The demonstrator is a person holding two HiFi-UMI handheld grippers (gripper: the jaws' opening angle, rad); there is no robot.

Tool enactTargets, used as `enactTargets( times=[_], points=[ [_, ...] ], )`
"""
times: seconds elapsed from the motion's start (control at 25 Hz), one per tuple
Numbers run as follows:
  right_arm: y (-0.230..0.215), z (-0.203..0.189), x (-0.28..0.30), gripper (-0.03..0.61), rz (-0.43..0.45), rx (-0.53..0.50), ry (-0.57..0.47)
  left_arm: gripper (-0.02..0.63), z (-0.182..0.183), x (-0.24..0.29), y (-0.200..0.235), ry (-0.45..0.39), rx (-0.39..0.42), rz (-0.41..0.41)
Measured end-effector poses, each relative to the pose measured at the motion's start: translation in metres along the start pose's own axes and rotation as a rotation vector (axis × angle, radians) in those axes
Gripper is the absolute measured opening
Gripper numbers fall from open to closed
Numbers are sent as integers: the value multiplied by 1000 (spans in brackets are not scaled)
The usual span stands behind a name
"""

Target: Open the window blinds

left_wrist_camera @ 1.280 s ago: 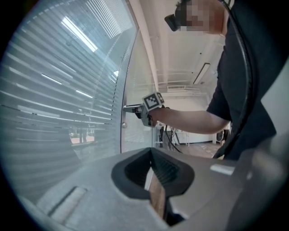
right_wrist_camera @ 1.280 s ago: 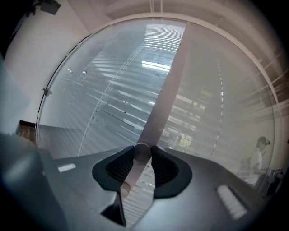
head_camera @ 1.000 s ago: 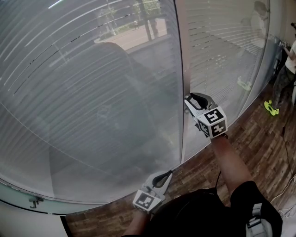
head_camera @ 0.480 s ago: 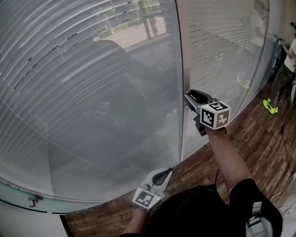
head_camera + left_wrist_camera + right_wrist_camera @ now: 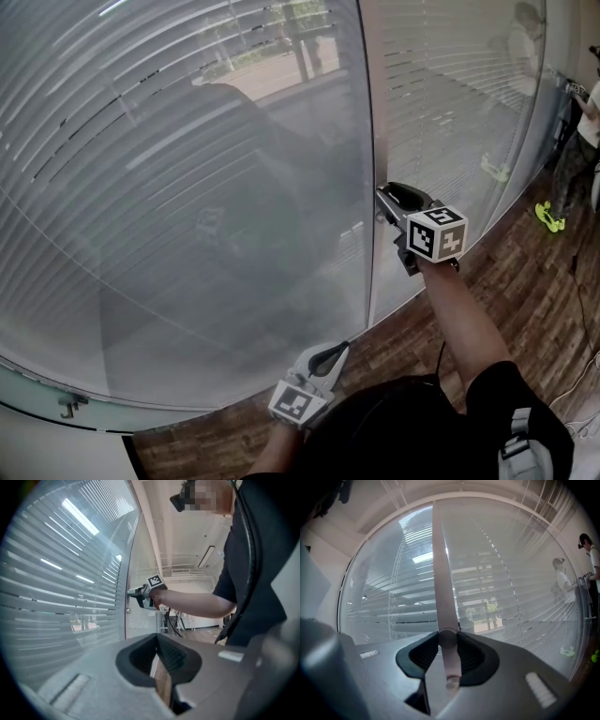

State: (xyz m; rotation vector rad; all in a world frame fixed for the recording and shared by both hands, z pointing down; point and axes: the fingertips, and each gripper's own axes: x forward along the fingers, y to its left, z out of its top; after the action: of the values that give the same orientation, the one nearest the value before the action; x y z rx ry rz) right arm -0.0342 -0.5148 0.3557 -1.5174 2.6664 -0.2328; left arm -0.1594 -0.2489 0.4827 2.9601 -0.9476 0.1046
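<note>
While the right gripper (image 5: 448,638) points level at the window, its 2 jaws are clamped on a short pale knob (image 5: 451,670) that juts from the vertical mullion (image 5: 439,573); the knob's long axis lies level, along the gripper's own line, with its rounded free end toward the gripper's camera; the head view shows this gripper (image 5: 382,202) pressed up against the mullion (image 5: 367,112) about halfway down the visible pane, its marker cube (image 5: 436,234) on the near side.

The window blinds (image 5: 169,178) hang behind the glass on both sides of the mullion, 1 bank on the left and 1 on the right (image 5: 450,94); their slats run level, long axis across the window, and they are tilted only partly, so thin bright gaps show between them; through the upper gaps trees and paved ground outside can be made out; the glass stands between both grippers and the slats, and it carries a dark reflection of the person.

The left gripper (image 5: 336,354) sits low beside the person's torso, well apart from the knob; its jaws are drawn together with nothing between them (image 5: 158,641); from its own view the right gripper (image 5: 131,592) shows at the mullion.

A wooden floor (image 5: 525,281) runs along the foot of the window; at the far right another person (image 5: 586,131) stands near the glass, with neon-yellow shoes (image 5: 551,218) on the floor.
</note>
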Motion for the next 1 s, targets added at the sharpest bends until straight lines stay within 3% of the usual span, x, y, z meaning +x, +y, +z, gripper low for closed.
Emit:
enactTargets(
  times=[0.08, 0.2, 0.32, 0.4, 0.6, 0.72, 1.0],
  points=[
    [2, 1, 1, 135, 14, -8, -5, 5, 0, 0, -1, 4, 1, -5],
    [4, 1, -2, 232, 44, -39, -13, 4, -1, 0, -3, 8, 10, -10],
    [2, 3, -10, 244, 43, -195, -9, 5, -3, -2, 0, 7, -1, 2],
    [7, 3, -14, 264, 38, -413, 19, 5, -4, -3, 2, 10, -12, 9],
    [24, 3, -18, 236, -16, -1111, 153, 5, -8, -6, 4, 4, -20, 13],
    [23, -9, -14, 217, -28, -1376, 236, 5, -10, -6, 6, 2, -29, 14],
    [22, -9, -5, 178, -41, -1478, 263, 4, -11, -4, 6, 0, -24, 5]
  ],
)
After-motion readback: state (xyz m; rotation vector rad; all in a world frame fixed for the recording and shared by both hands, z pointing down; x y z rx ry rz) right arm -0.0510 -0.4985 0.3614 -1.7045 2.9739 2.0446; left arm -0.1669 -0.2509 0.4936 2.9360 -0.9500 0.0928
